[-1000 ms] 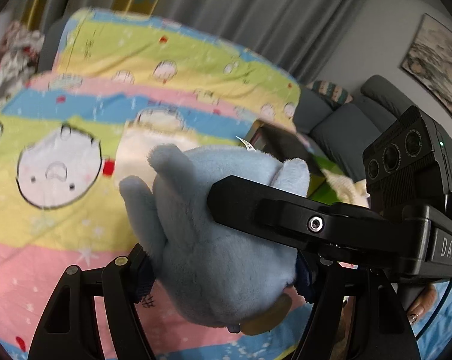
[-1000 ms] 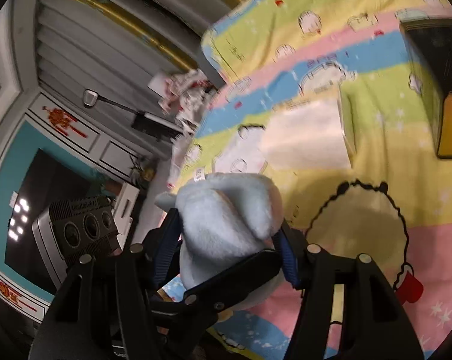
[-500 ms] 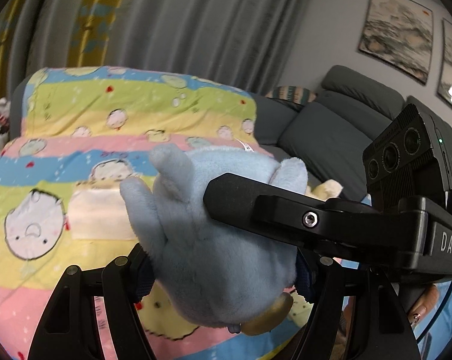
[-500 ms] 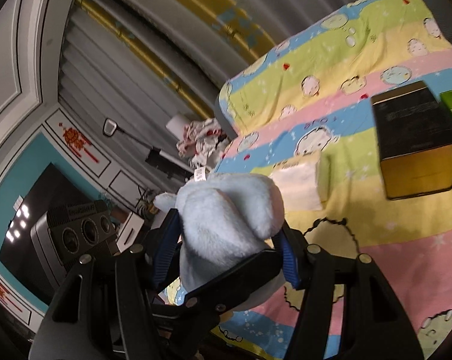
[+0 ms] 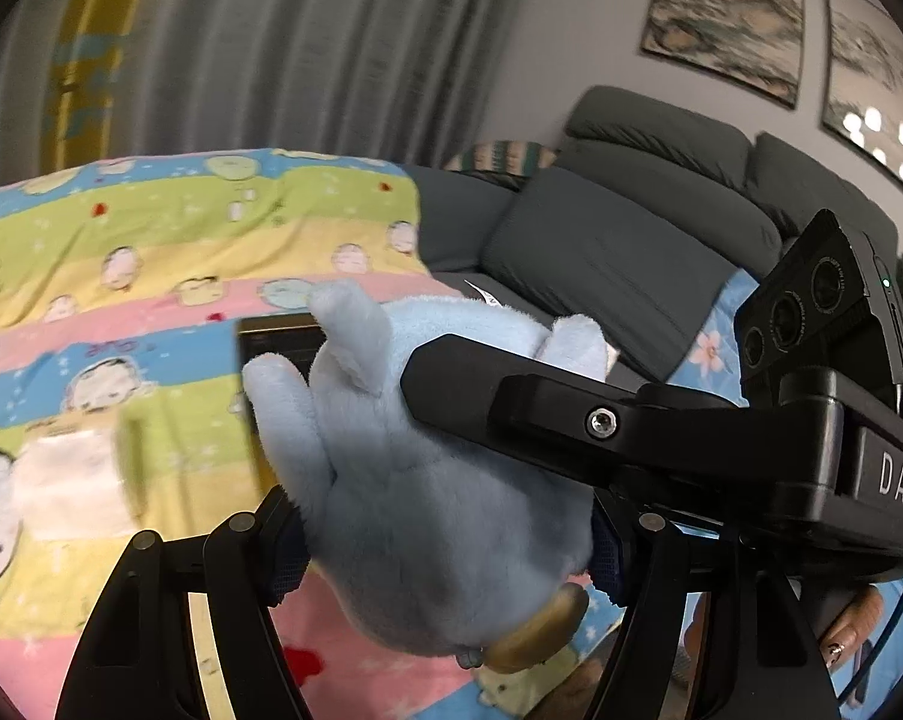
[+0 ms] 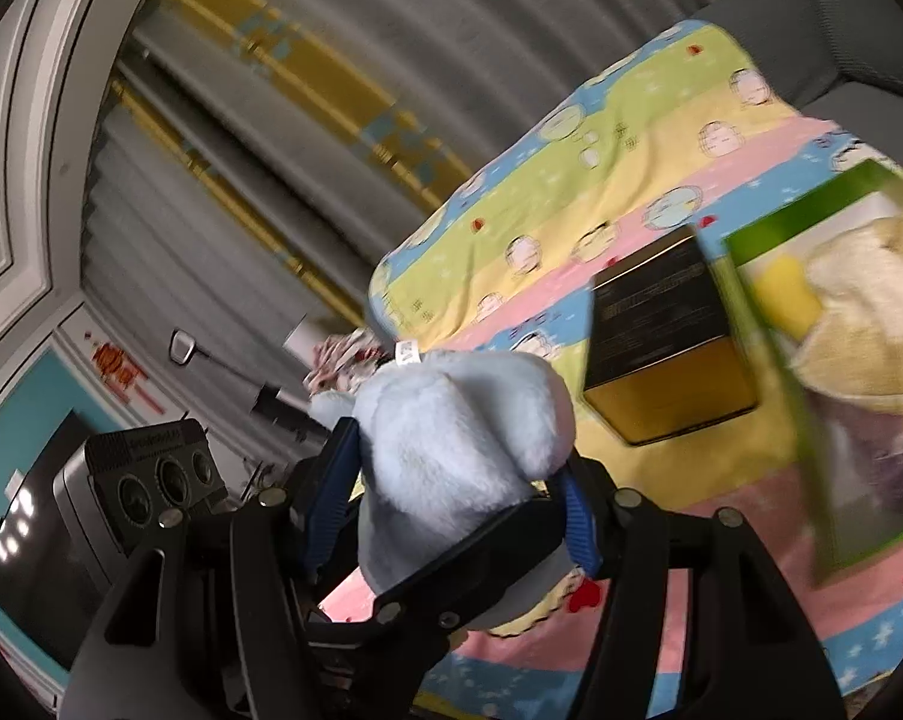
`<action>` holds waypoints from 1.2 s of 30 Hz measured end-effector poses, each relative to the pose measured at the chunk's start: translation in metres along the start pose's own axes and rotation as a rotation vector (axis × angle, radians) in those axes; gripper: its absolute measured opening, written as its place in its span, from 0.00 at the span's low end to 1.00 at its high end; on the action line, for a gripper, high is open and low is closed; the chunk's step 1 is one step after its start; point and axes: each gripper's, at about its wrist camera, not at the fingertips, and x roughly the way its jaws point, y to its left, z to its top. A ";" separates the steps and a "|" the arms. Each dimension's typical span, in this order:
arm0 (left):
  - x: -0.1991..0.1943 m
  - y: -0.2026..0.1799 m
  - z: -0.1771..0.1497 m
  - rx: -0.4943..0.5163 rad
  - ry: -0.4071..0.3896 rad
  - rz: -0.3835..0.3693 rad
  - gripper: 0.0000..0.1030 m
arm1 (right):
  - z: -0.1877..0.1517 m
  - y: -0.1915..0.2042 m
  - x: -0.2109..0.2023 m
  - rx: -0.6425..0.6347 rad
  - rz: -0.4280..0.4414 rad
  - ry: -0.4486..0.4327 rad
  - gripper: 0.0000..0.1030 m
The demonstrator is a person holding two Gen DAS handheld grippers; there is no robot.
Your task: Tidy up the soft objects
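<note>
Two close wrist views, sharing blue plush toy (image 5: 427, 480)

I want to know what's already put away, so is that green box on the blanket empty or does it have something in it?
Not empty. In the right wrist view a cream plush toy and something yellow sit inside the green box. How full it is cannot be told.

black box (image 5: 277, 341) — mostly hidden behind the blue plush (image 5: 439, 480).

Grey sofa (image 5: 625, 252), black-and-gold box (image 6: 661, 324)
</note>
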 end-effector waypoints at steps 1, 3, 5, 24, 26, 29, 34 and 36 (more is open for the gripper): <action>0.006 -0.004 0.001 0.010 0.003 -0.008 0.72 | 0.001 -0.005 -0.004 0.008 -0.016 -0.015 0.58; 0.018 -0.013 0.002 0.026 0.012 -0.030 0.72 | 0.003 -0.015 -0.014 0.025 -0.057 -0.050 0.58; 0.032 -0.021 0.004 0.038 0.028 -0.060 0.72 | 0.005 -0.025 -0.024 0.042 -0.104 -0.086 0.58; 0.134 -0.095 0.017 0.215 0.168 -0.146 0.72 | 0.018 -0.120 -0.080 0.296 -0.278 -0.292 0.59; 0.143 -0.098 0.015 0.223 0.182 -0.137 0.72 | 0.020 -0.127 -0.079 0.323 -0.301 -0.290 0.59; 0.153 -0.097 0.013 0.219 0.196 -0.126 0.72 | 0.020 -0.132 -0.076 0.338 -0.333 -0.282 0.59; 0.158 -0.094 0.012 0.210 0.195 -0.103 0.72 | 0.022 -0.134 -0.073 0.344 -0.373 -0.289 0.63; 0.160 -0.091 0.012 0.200 0.205 -0.085 0.72 | 0.022 -0.134 -0.071 0.339 -0.391 -0.284 0.64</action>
